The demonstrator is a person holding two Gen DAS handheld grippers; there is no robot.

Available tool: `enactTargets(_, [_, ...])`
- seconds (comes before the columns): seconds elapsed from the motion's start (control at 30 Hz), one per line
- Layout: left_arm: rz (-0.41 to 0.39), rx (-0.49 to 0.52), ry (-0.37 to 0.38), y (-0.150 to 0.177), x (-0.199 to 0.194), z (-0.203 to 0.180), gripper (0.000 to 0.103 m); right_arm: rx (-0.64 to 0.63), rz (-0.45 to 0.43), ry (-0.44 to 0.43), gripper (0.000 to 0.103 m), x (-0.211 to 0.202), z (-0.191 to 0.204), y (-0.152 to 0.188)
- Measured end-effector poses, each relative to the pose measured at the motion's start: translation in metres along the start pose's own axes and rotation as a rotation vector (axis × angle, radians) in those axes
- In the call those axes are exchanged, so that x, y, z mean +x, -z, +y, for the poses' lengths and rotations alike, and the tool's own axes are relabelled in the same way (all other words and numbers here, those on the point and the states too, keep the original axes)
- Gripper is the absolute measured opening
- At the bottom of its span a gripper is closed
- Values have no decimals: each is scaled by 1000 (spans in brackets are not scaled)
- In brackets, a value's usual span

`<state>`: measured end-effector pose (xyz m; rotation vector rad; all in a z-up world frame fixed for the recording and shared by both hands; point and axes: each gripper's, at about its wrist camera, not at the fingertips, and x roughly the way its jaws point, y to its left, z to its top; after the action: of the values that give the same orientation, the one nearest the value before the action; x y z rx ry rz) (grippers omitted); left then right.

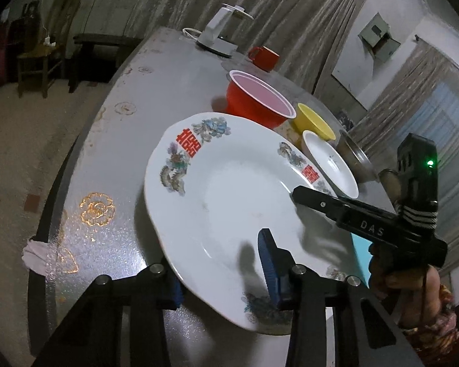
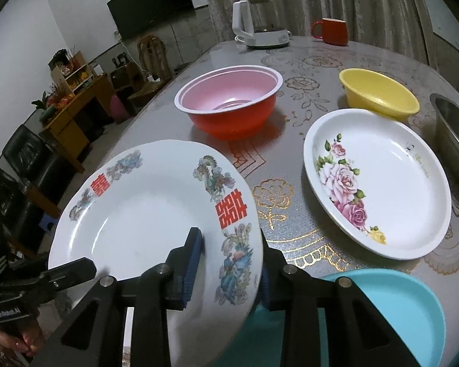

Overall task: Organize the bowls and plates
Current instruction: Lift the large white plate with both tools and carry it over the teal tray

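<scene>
Both tools [image 1: 223,272] [image 2: 228,263] clamped — dragon plate's [image 2: 143,214] rim

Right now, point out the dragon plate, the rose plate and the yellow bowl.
dragon plate [image 2: 143,211]: right wrist view, bare white centre.
rose plate [image 2: 391,183]: right wrist view, white inner floor.
yellow bowl [image 2: 379,87]: right wrist view, inner wall.

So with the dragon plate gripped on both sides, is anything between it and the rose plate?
Nothing visible. Both grippers, left and right, clamp the dragon plate. Only bare tablecloth lies between it and the rose plate; the red bowl sits farther back.
</scene>
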<state>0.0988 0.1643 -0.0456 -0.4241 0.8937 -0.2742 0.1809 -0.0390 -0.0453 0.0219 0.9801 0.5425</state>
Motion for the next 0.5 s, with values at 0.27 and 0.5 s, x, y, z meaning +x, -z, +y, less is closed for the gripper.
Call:
enactTargets(0.27, [-15, 91, -62, 5, 2, -10, 40, -103, -36, 28, 31, -14, 13, 6])
enactTargets(0.5, [-46, 97, -76, 10, 2, -11, 41, -132, -55, 46, 31, -19, 17, 16])
